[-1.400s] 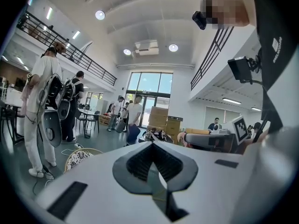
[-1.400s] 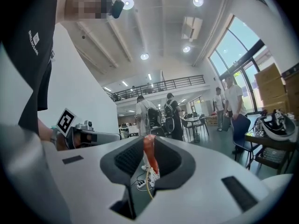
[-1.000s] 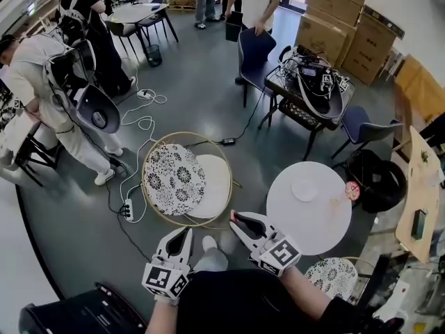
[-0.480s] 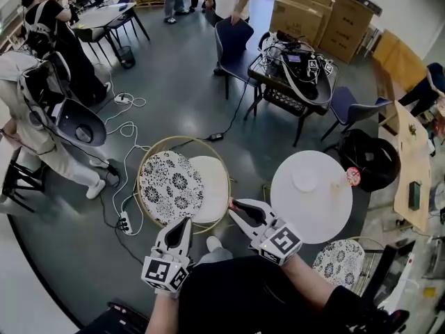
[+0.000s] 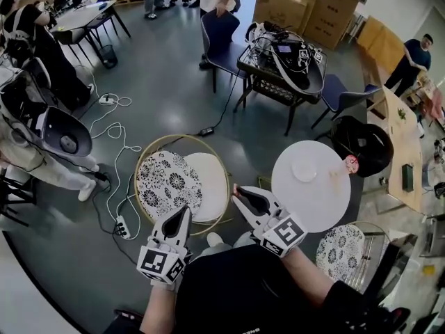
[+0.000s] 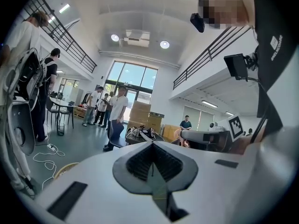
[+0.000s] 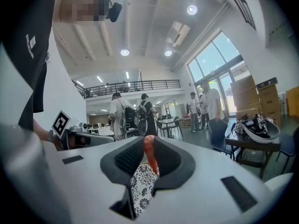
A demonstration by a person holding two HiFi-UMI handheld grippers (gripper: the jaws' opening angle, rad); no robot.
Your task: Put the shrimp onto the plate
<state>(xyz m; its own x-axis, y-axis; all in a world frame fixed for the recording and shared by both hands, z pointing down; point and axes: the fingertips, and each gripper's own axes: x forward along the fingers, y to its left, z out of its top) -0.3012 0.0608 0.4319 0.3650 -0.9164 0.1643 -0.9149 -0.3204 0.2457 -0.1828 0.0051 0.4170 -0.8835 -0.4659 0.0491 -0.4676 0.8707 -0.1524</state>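
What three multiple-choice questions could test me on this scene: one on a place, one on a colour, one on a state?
1. Where is the shrimp?
A) on the floor
B) in the right gripper
C) on a chair

2. What colour is the round table?
A) white
B) black
C) green

3. How is the left gripper?
A) wide open
B) shut and empty
C) shut on a cup

Answers:
1 B: the right gripper view shows the orange shrimp pinched between its jaws.
2 A: the head view shows a plain white top.
3 B: the left gripper view shows its jaws together with nothing between them.
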